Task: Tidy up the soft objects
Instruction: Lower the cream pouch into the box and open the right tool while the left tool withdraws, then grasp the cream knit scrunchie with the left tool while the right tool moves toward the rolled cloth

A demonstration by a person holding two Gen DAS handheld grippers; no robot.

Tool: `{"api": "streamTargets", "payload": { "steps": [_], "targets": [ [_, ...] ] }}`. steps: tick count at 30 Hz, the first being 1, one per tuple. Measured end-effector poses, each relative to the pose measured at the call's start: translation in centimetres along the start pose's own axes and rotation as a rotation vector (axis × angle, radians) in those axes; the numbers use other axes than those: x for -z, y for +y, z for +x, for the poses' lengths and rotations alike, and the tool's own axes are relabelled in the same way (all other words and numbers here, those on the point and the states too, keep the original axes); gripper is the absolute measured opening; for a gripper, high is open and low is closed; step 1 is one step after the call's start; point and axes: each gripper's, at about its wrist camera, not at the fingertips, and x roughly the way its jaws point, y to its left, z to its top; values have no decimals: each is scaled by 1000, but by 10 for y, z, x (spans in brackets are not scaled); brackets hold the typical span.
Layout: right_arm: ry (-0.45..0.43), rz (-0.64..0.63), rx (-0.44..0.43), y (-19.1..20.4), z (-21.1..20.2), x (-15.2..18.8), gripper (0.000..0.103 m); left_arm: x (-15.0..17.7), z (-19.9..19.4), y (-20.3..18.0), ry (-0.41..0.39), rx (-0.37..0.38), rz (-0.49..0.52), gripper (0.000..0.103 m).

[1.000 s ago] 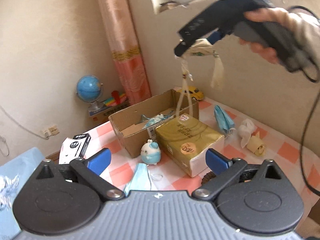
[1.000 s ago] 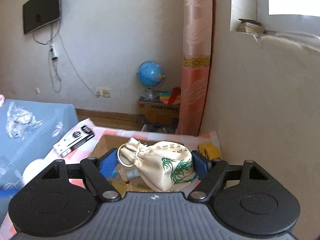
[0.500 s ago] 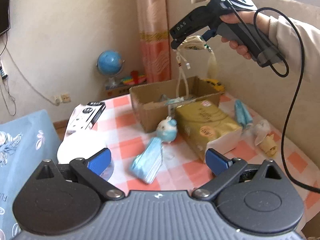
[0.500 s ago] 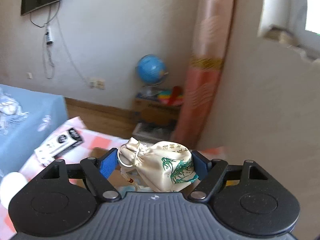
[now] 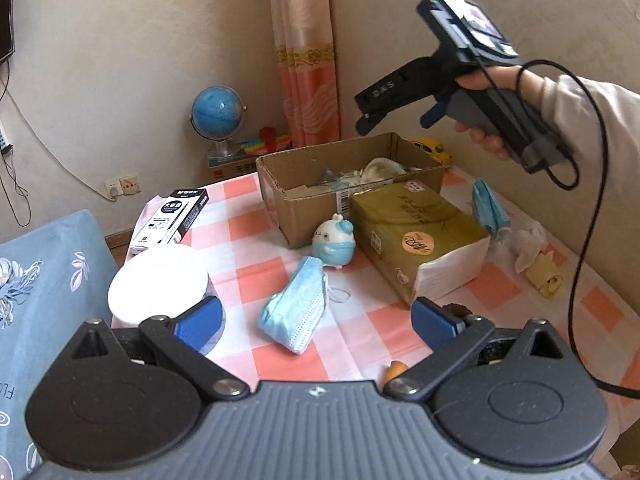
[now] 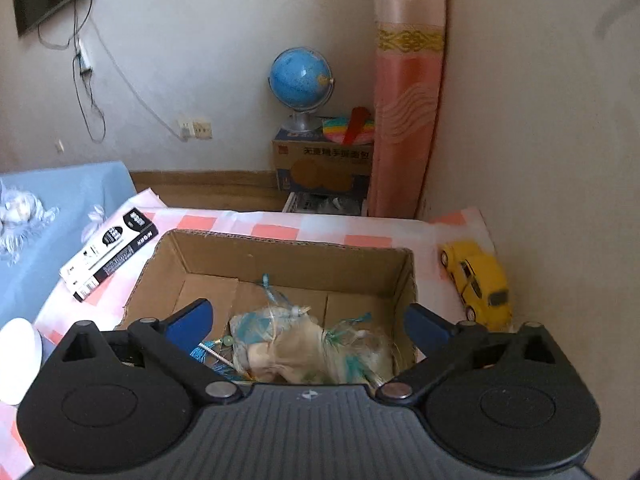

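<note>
My right gripper hangs over the open cardboard box, its jaws opening wide with nothing pressed between them. The cream pouch with green print lies blurred inside the box among blue tassels; in the left wrist view the pouch shows in the box. My left gripper is open and empty, low over the checked table, just above a blue face mask. A blue-and-white plush toy stands in front of the box.
A gold tissue pack lies beside the box, with another blue mask and a white cloth to its right. A white roll and a black-and-white carton sit left. A yellow toy car stands by the wall.
The right gripper came down over the box and let go of the cream pouch, which now lies inside. The left gripper dipped slightly towards the table.
</note>
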Motion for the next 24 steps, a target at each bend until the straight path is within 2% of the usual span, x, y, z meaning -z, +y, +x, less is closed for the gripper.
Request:
{"api": "streamTargets", "payload": {
  "steps": [12,24],
  "targets": [
    [-16,-25,3,-4,-44,34,103,0,4,-4,12,25,16,101],
    [-58,37,4,-8,-98,109,103,8,-3,-8,0,47,32,101]
  ]
}}
